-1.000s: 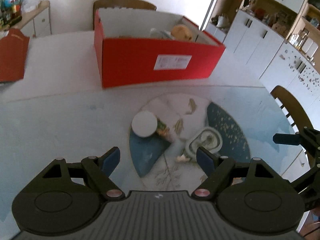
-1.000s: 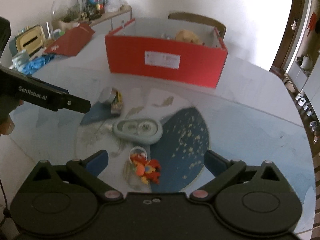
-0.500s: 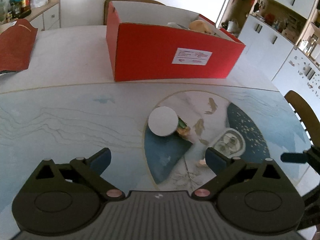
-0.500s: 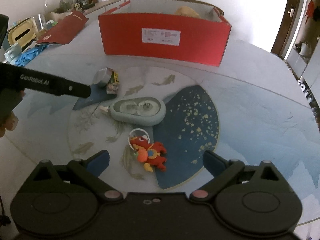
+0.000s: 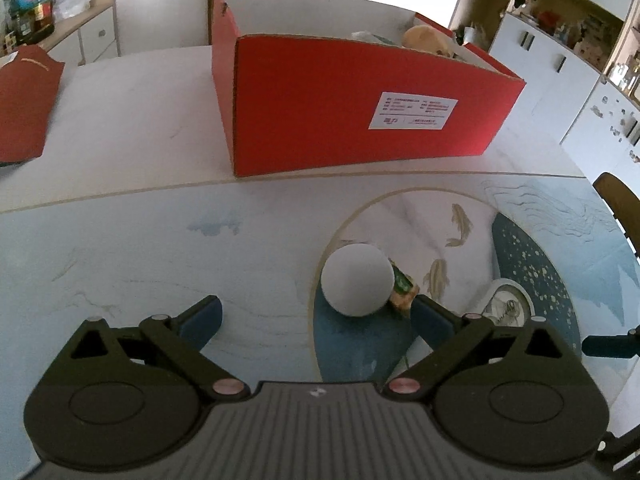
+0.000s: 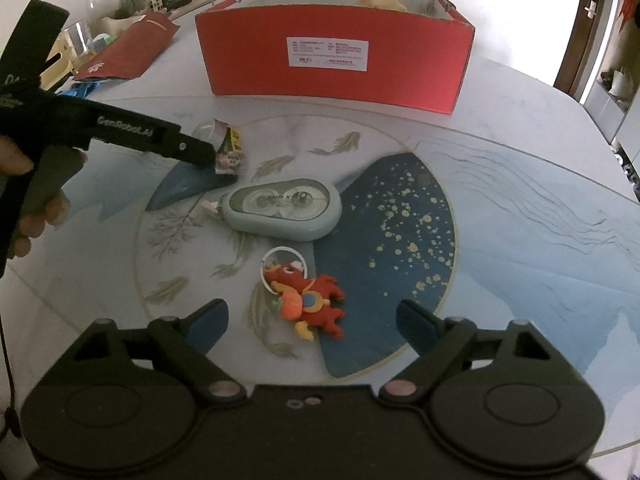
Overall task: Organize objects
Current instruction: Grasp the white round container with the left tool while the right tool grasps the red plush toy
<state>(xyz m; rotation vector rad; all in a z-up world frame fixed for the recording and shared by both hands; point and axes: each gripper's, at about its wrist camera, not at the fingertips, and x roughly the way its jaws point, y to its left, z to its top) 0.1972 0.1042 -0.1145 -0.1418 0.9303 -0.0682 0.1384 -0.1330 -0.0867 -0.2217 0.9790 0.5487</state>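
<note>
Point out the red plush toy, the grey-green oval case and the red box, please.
red plush toy point(image 6: 310, 300): right wrist view, on its red body.
grey-green oval case point(image 6: 282, 209): right wrist view, on its clear top.
red box point(image 5: 360, 116): left wrist view, on its front wall.

The box point(image 6: 336, 60) looks like matt red cardboard with a white paper label point(image 6: 328, 53). The counter point(image 6: 520, 216) has a smooth, glossy printed top. The case point(image 6: 282, 212) is smooth grey-green plastic with a clear window. The toy point(image 6: 308, 300) looks soft, like red cloth. Both tools, left point(image 5: 316, 318) and right point(image 6: 312, 320), are matt black plastic.
</note>
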